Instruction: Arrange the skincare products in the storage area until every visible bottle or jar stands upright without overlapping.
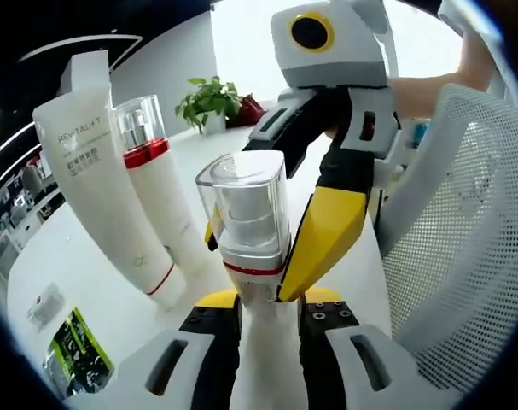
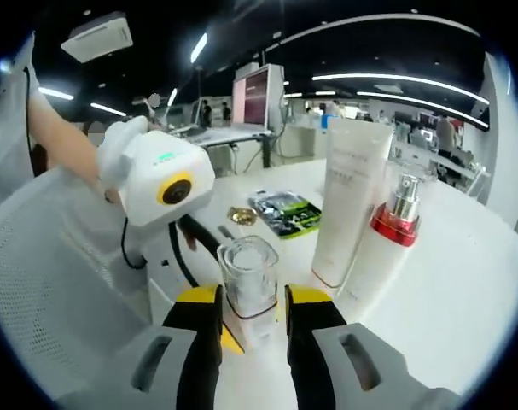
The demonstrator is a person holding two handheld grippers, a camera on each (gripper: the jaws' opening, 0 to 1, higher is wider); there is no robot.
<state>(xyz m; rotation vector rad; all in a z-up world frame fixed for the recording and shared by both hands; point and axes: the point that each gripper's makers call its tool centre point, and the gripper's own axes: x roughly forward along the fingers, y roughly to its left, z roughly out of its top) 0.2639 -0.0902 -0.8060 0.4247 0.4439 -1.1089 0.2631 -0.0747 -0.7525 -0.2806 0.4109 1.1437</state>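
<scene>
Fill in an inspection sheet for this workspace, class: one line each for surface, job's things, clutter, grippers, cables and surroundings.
Surface: white table.
Job's things: clear-capped bottle held between both grippers; white tube standing on its cap, beside a red-banded pump bottle that leans against it.
Clutter: green packet; small gold item.
Grippers: left gripper shut on the bottle's body; right gripper closed around its cap end.
Cables: black cable on the left gripper.
Surroundings: mesh chair, potted plant, office desks behind.
</scene>
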